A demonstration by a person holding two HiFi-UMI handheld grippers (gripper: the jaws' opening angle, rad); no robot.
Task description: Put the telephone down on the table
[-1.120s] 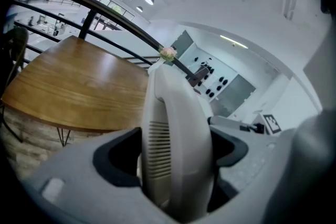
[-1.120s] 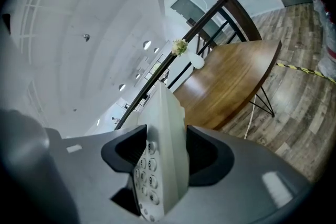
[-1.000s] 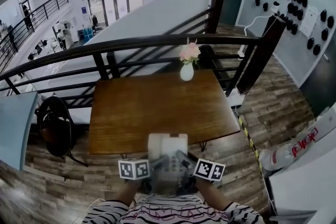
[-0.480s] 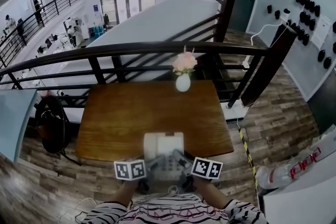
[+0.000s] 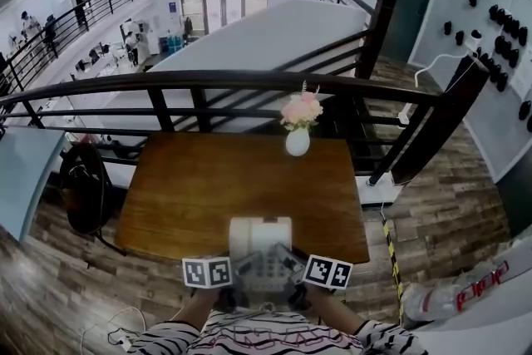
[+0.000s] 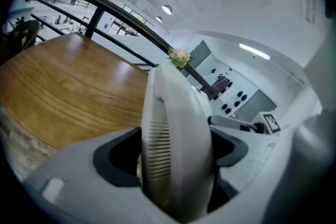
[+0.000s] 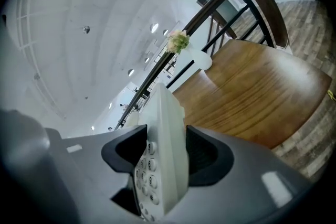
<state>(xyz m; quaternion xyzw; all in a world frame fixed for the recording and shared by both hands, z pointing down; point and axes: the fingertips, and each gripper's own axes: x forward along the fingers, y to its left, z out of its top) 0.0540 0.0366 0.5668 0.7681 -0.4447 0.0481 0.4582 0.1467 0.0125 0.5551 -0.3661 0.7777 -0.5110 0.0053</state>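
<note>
A white desk telephone (image 5: 259, 239) hangs between my two grippers over the near edge of the brown wooden table (image 5: 208, 187). My left gripper (image 5: 239, 268) is shut on its left side, where the ribbed handset (image 6: 176, 134) fills the jaws of that gripper (image 6: 176, 157). My right gripper (image 5: 291, 266) is shut on the right side, with the keypad (image 7: 149, 168) showing between the jaws of that gripper (image 7: 161, 152). The table (image 6: 68, 92) stretches ahead of both grippers, and the right gripper view shows the table (image 7: 252, 97) too.
A white vase of pink flowers (image 5: 298, 135) stands at the table's far edge, the same vase (image 7: 202, 62) seen from the right gripper. A dark railing (image 5: 249, 83) runs behind the table. A black chair (image 5: 83, 187) stands at its left. Wooden floor lies to the right.
Both grippers have carried the telephone forward; the table's near edge has come closer and the telephone now reaches over it. The grip on it is unchanged.
</note>
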